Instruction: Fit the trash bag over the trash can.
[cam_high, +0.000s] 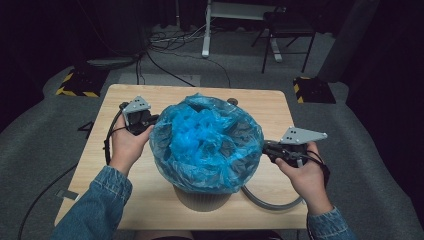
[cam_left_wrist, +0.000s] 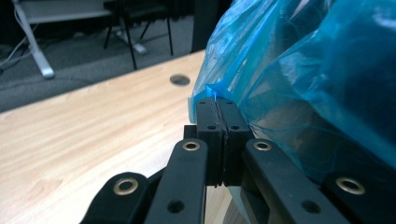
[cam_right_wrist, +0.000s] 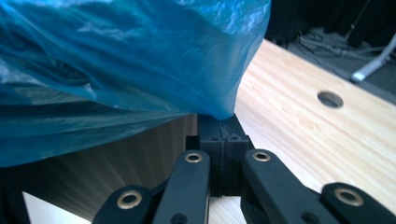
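Both grippers, left gripper (cam_left_wrist: 218, 105) and right gripper (cam_right_wrist: 223, 122), pinch the translucent blue plastic bag (cam_high: 206, 145), already draped over the ribbed grey bin (cam_high: 202, 199); pulling its rim down likely remains.

Thin, glossy, crinkled blue plastic bag (cam_high: 207, 142) over a ribbed bin (cam_high: 202, 199) on matt pale wood table (cam_high: 150, 200).

bag (cam_high: 206, 142) over bin (cam_high: 202, 199), mid-table (cam_high: 260, 107) | grippers probably at bag's sides

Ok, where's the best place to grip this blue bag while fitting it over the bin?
Grip the blue bag by its thin folded-over hem, from opposite sides, level with the table. That edge hangs free of the bin; both the left hand-held gripper and right hand-held gripper already pinch it there.
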